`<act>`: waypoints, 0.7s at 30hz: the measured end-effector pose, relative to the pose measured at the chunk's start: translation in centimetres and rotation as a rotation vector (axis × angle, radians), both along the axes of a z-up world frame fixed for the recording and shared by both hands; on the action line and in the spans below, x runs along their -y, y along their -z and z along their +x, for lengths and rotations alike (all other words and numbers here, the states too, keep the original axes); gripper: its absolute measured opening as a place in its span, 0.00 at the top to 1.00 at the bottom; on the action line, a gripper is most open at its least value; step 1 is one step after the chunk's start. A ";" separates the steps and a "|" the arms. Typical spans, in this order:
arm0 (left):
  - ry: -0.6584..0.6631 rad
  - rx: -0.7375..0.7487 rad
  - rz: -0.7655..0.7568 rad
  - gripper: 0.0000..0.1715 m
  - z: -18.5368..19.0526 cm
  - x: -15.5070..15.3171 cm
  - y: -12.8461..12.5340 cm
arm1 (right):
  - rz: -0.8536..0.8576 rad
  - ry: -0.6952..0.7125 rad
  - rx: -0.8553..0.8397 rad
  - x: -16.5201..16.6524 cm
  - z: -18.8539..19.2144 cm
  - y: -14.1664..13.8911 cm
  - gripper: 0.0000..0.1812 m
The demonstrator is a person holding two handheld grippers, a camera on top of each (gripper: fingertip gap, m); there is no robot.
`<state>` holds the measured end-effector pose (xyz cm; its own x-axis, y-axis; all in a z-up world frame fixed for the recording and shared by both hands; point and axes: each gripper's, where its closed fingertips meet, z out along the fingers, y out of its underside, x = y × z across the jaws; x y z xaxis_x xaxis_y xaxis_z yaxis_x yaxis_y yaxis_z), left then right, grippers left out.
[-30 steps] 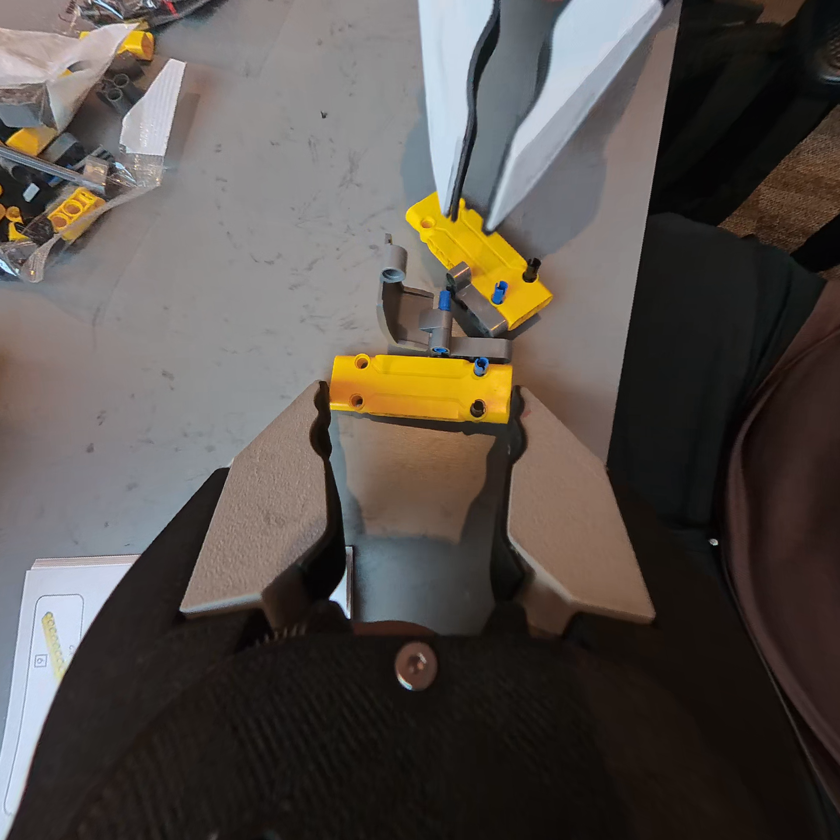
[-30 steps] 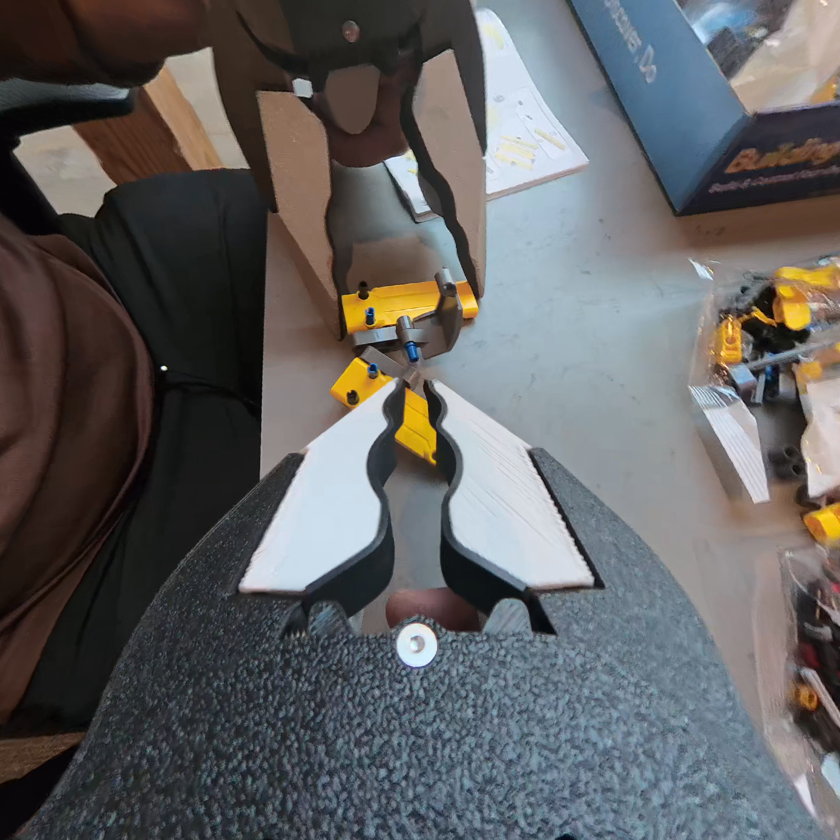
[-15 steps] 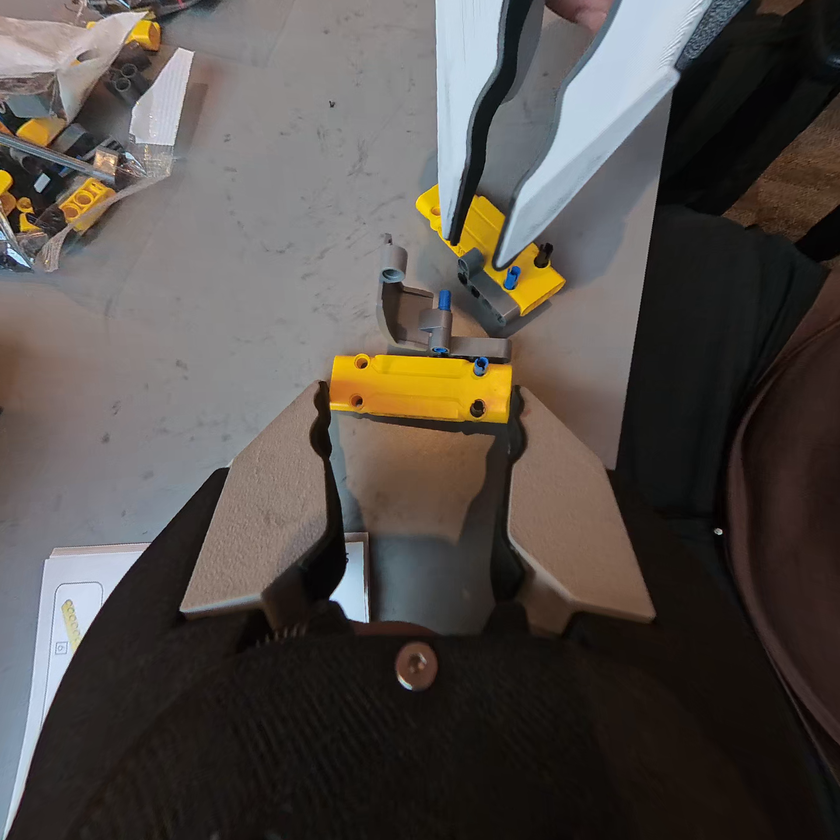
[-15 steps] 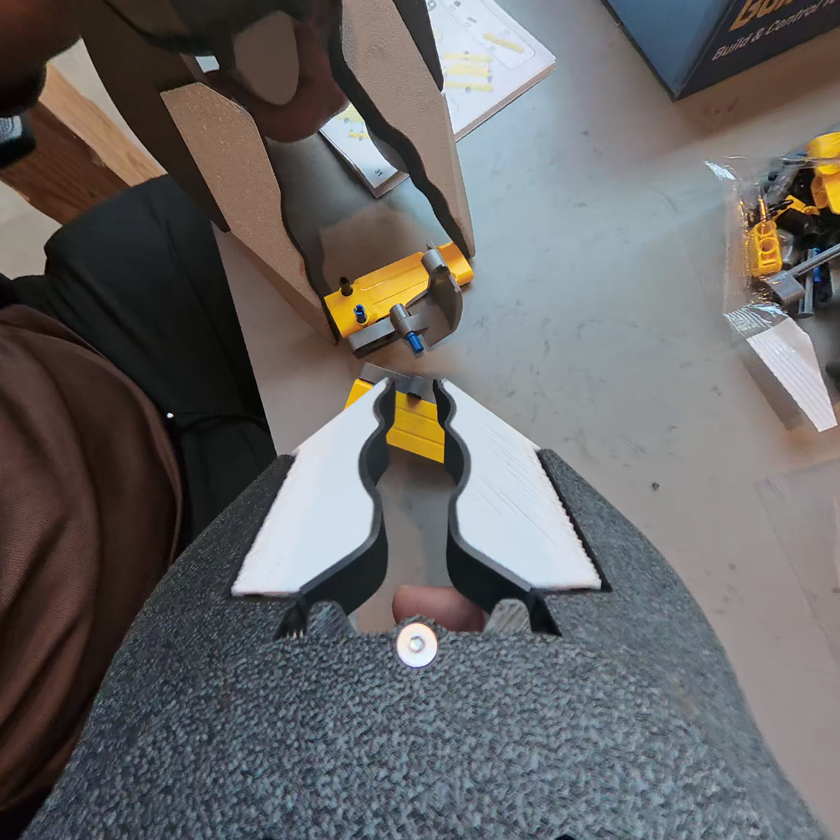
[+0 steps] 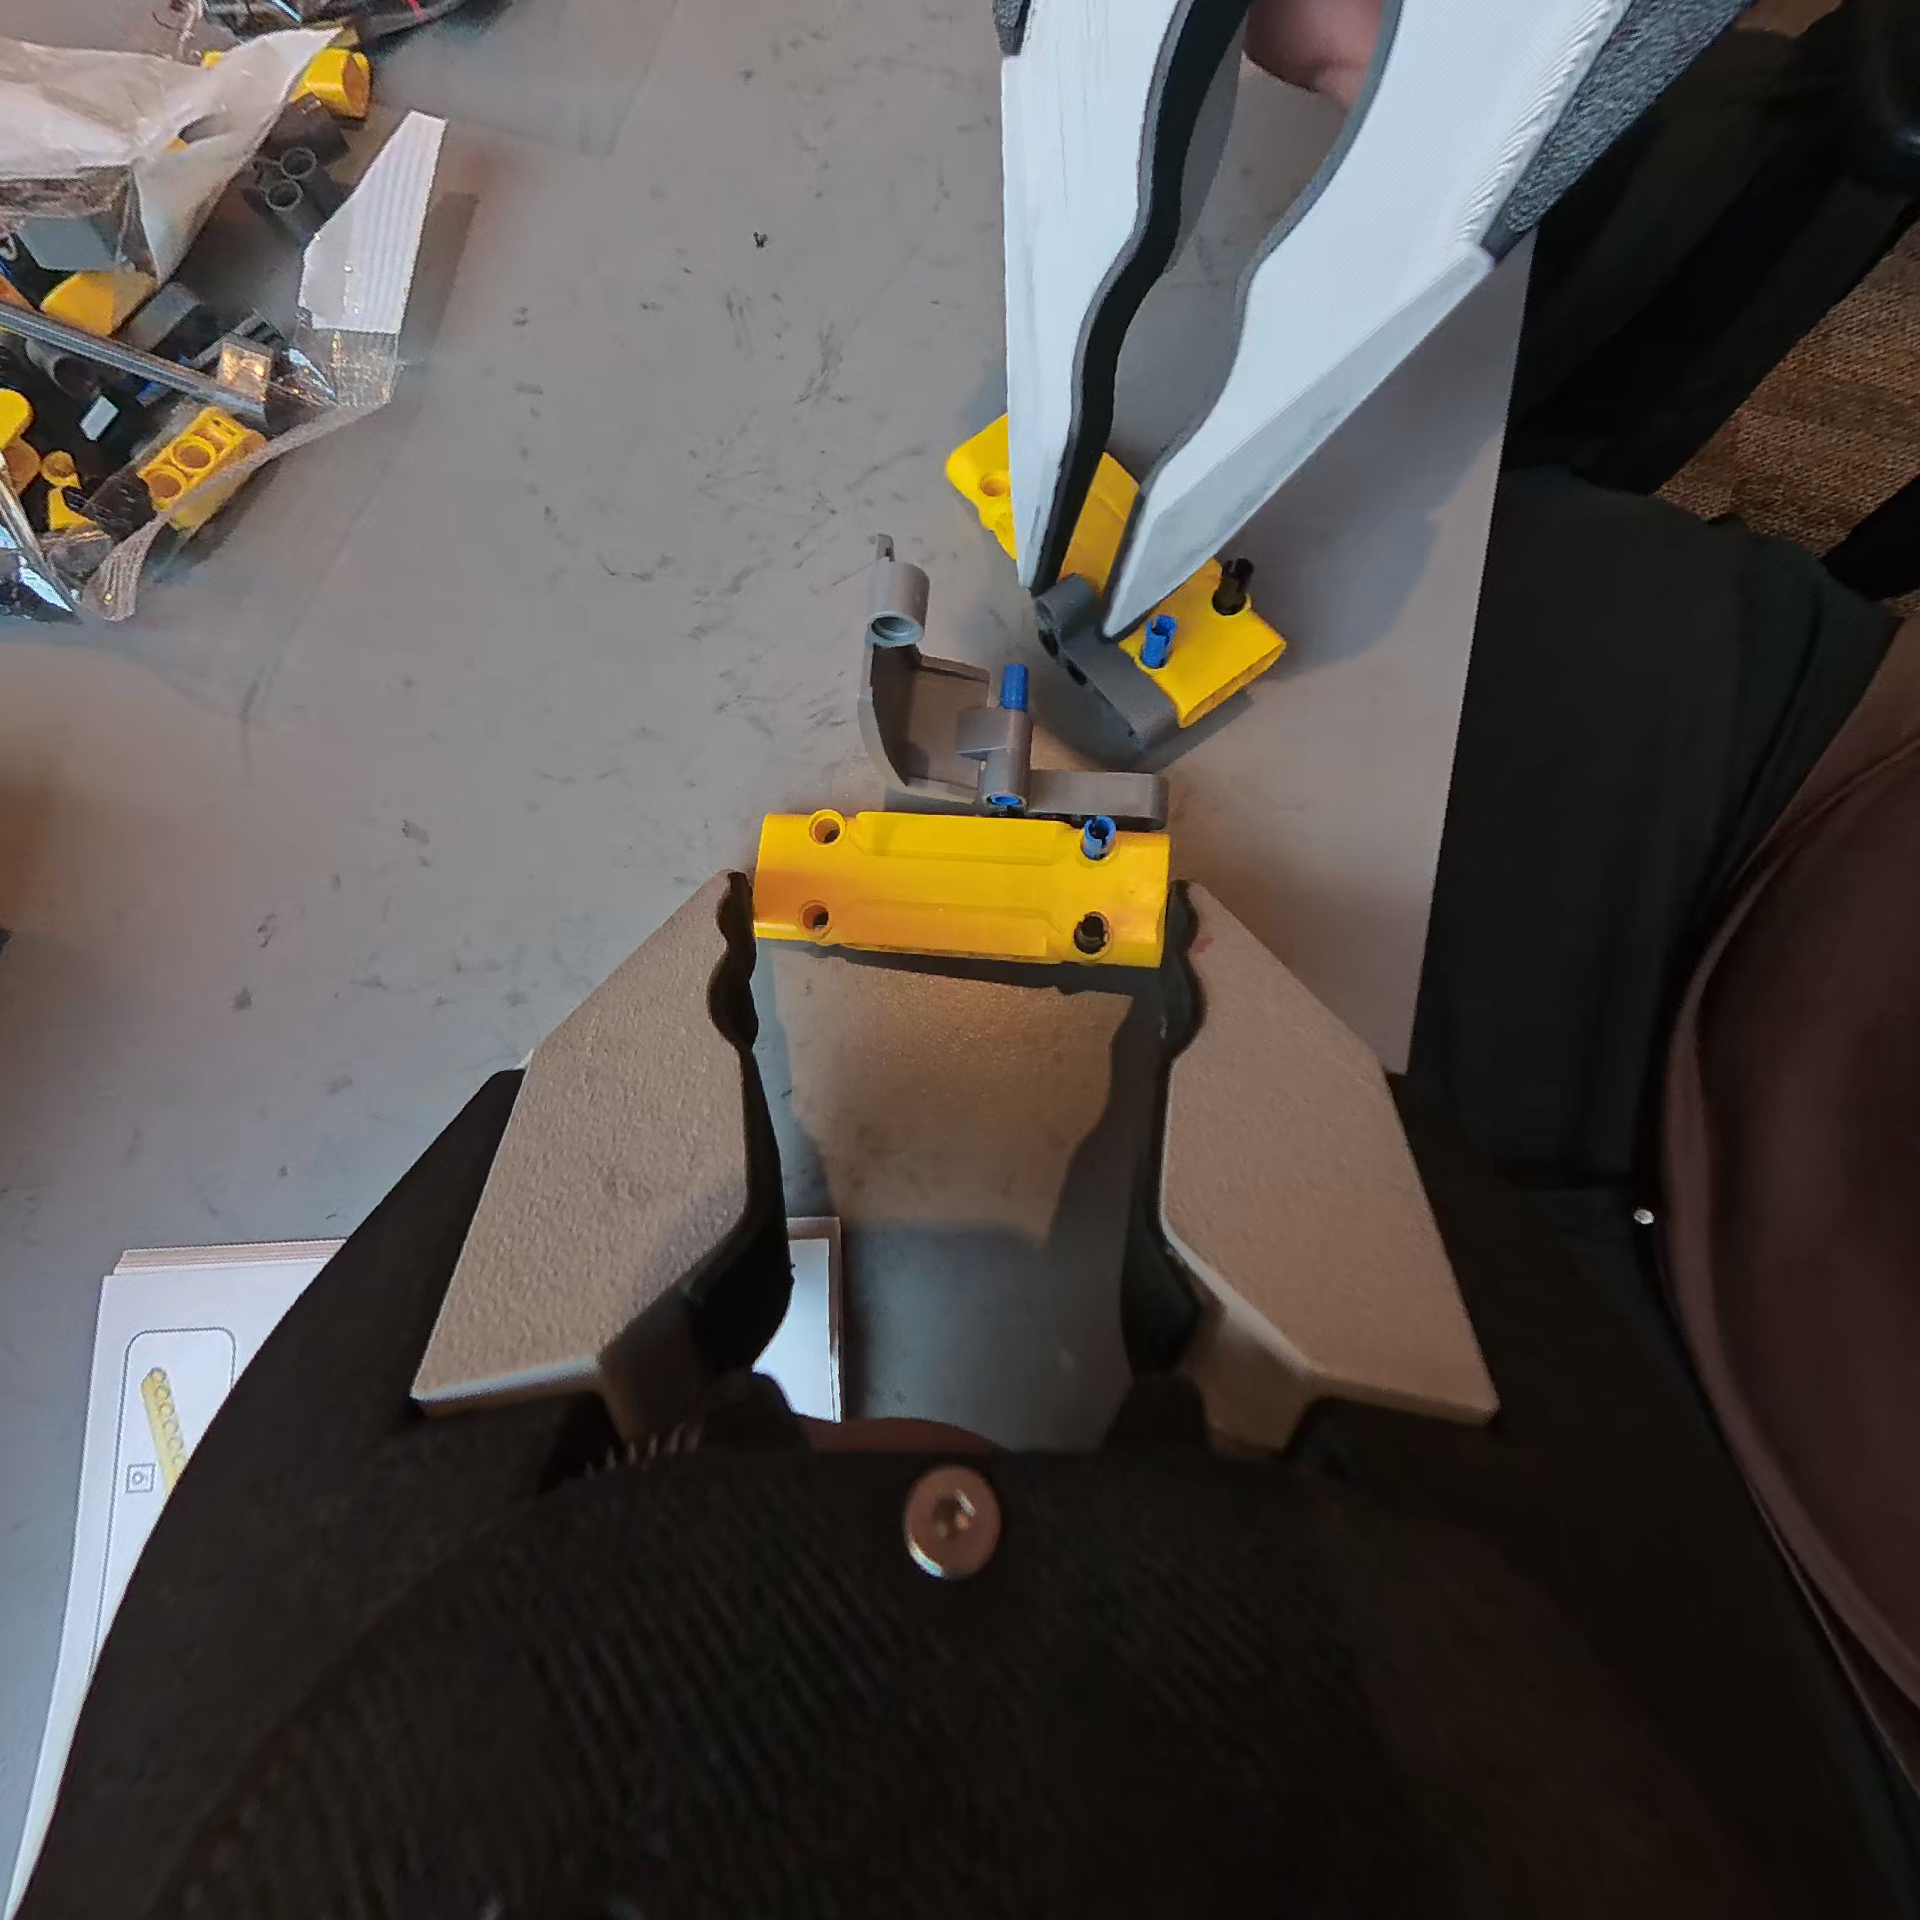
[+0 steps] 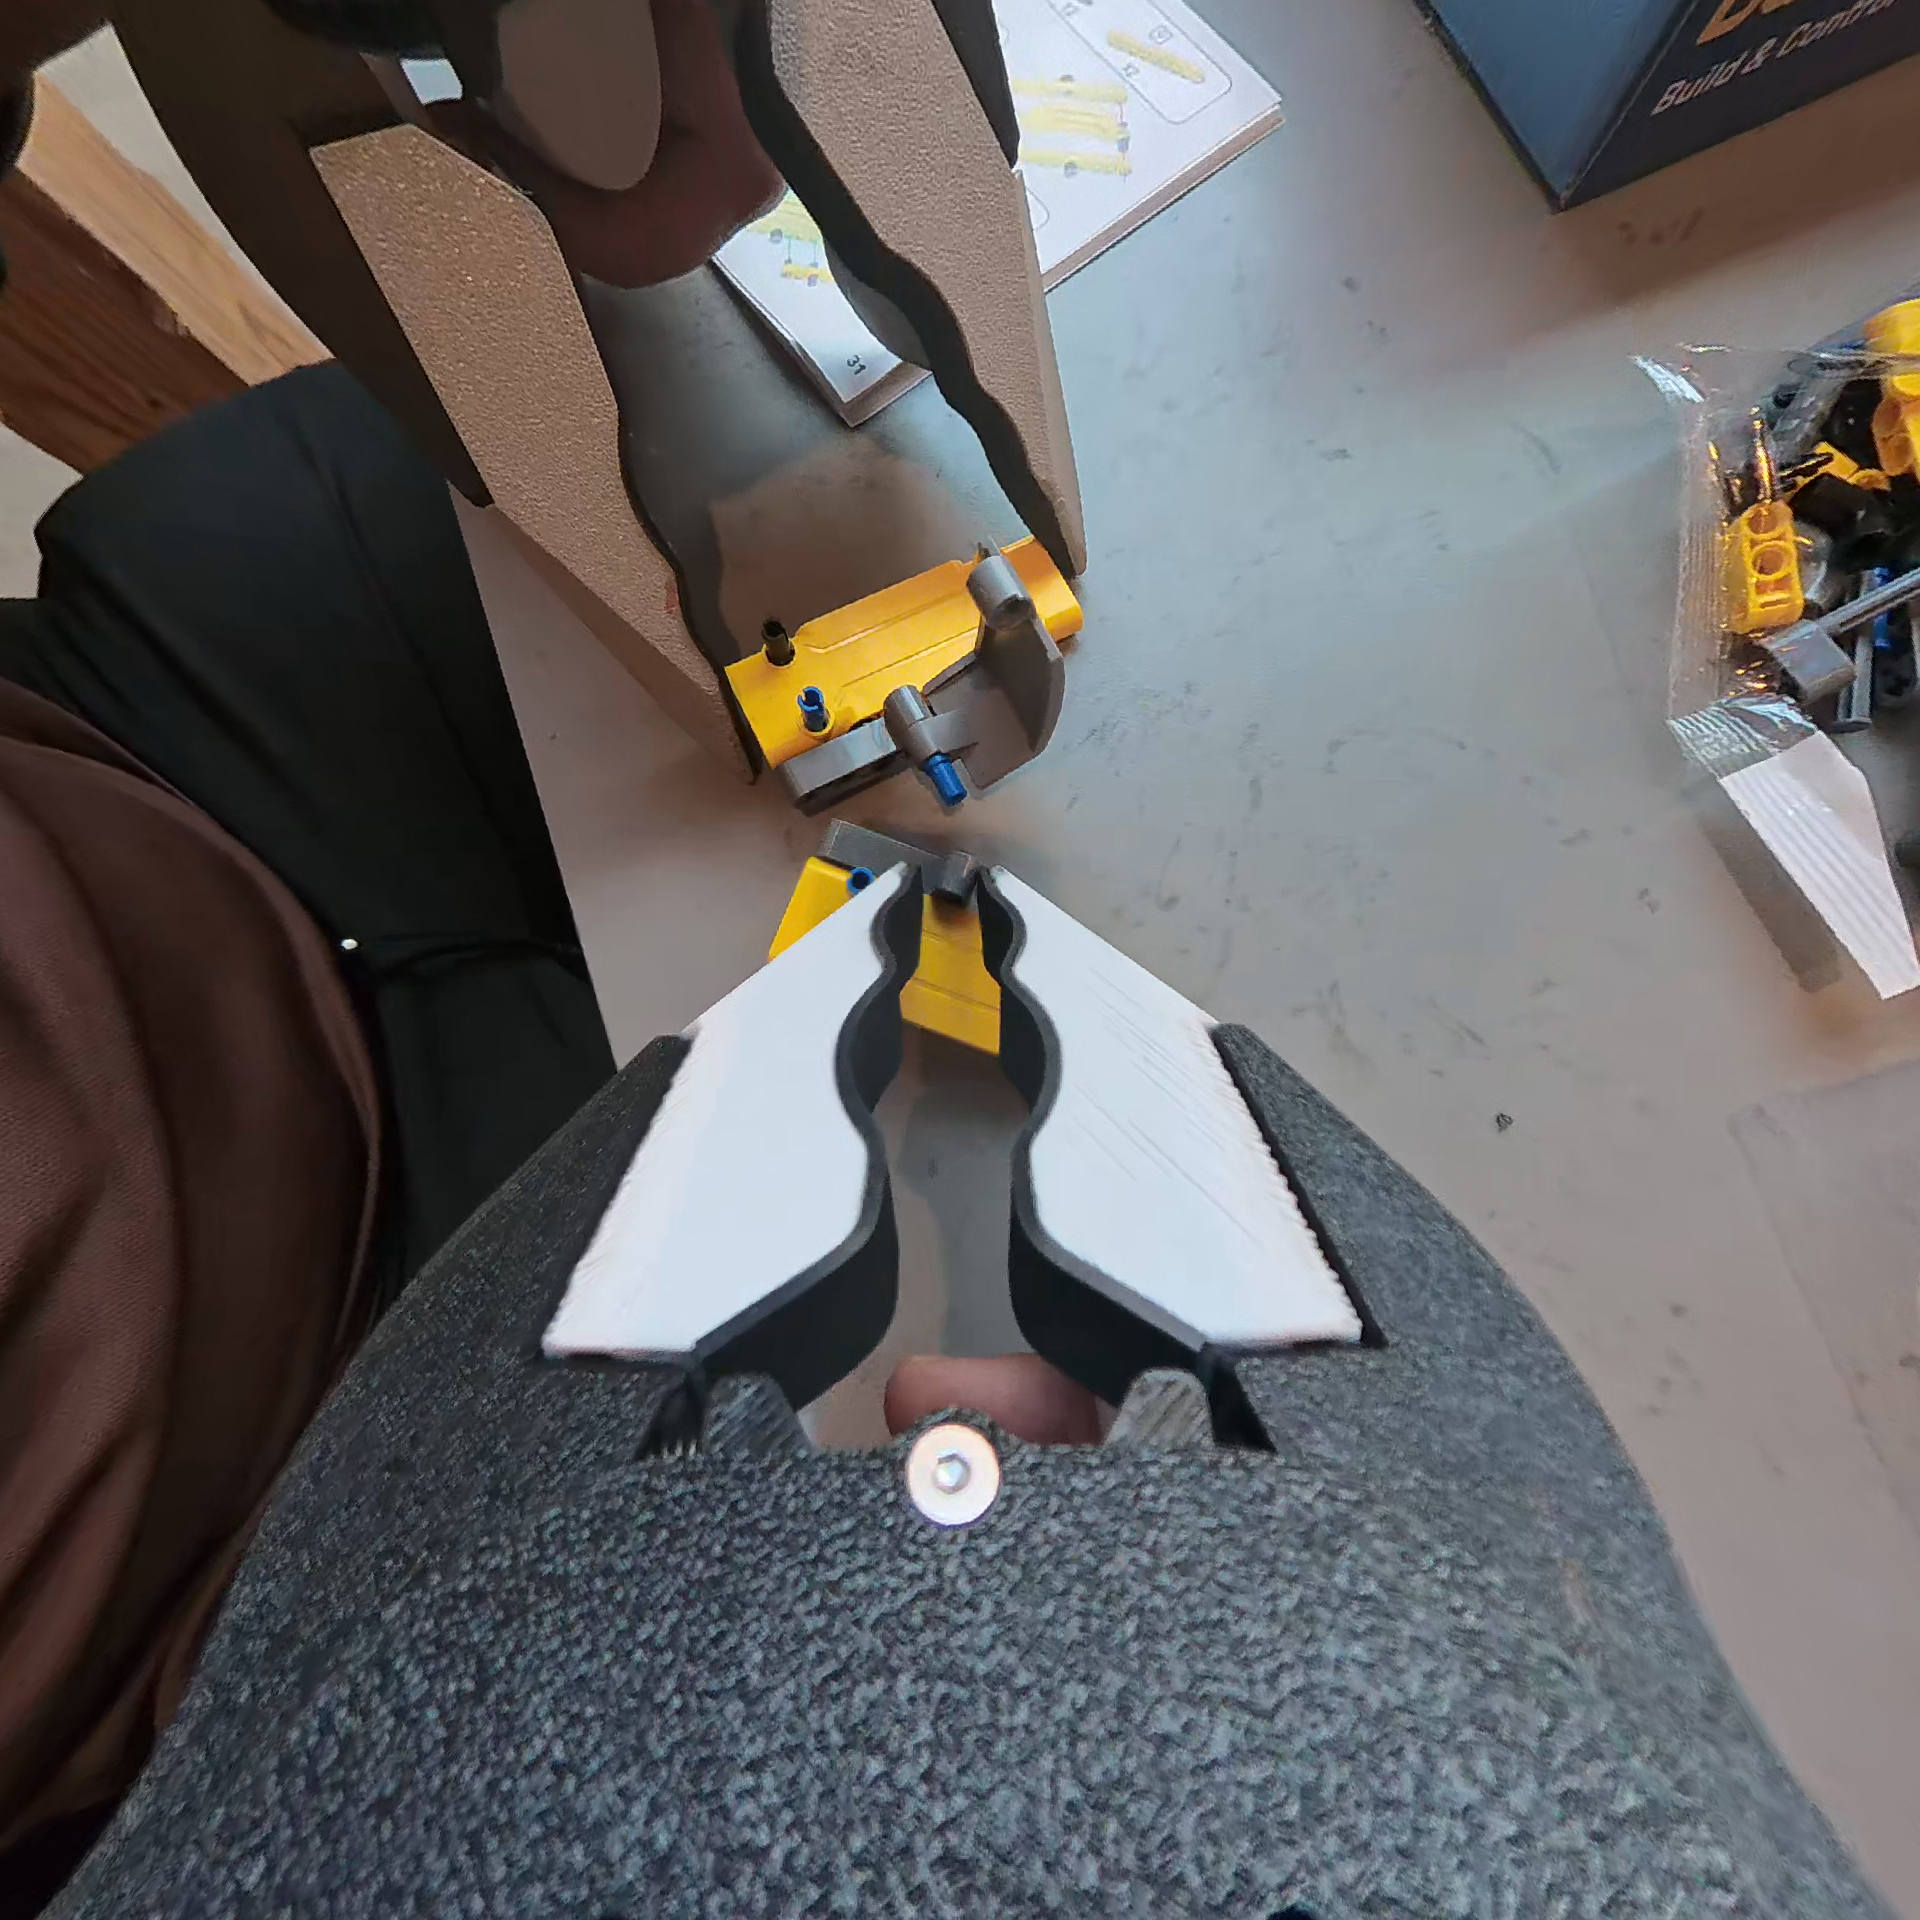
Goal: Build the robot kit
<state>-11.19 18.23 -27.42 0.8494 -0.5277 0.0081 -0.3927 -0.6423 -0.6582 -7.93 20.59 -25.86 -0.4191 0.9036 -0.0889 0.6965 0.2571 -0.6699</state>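
Observation:
My left gripper [image 5: 956,906] is shut across the ends of a yellow panel [image 5: 935,883] lying on the grey table. A grey curved piece [image 5: 914,717] with blue pins is attached to this panel; the assembly also shows in the right wrist view [image 6: 894,644]. My right gripper [image 6: 945,883] has white fingers and is nearly closed, pinching the grey beam [image 6: 951,868] on a second yellow panel [image 6: 951,987]. In the left wrist view it [image 5: 1081,613] comes down from the top onto that second panel [image 5: 1205,644]. The two assemblies lie close together without touching.
Clear bags of loose yellow, grey and black parts lie to one side [image 5: 156,416] [image 6: 1818,582]. An instruction booklet [image 5: 156,1403] [image 6: 1122,135] and a blue box [image 6: 1714,83] lie on the table. The table edge [image 5: 1455,727] and a person's dark-clothed lap [image 5: 1610,831] are beside the assemblies. My hands' fingertips stand some 5 centimetres from each other.
My right gripper's tips have moved along the second yellow panel from its far end to its grey beam, and that panel has shifted slightly away from the first assembly. The left gripper has held still.

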 end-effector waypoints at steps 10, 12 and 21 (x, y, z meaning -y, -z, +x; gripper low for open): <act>0.116 -0.007 -0.008 0.55 0.7 -0.1 0.0 | 0.117 -0.186 -0.159 0.4 -0.2 -0.3 0.96; 0.137 -0.008 -0.010 0.55 0.8 -0.2 0.0 | 0.129 -0.231 -0.192 0.8 0.0 -0.3 0.96; 0.187 -0.059 -0.029 0.56 0.8 -0.1 -0.1 | 0.201 -0.295 -0.248 0.8 0.1 -0.4 0.96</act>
<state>-10.36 18.34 -27.36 0.7363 -0.6763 -0.0215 -0.5441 -0.5729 -0.6130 -7.85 19.80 -25.44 -0.6486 0.7309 0.2125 0.3980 0.5636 -0.7238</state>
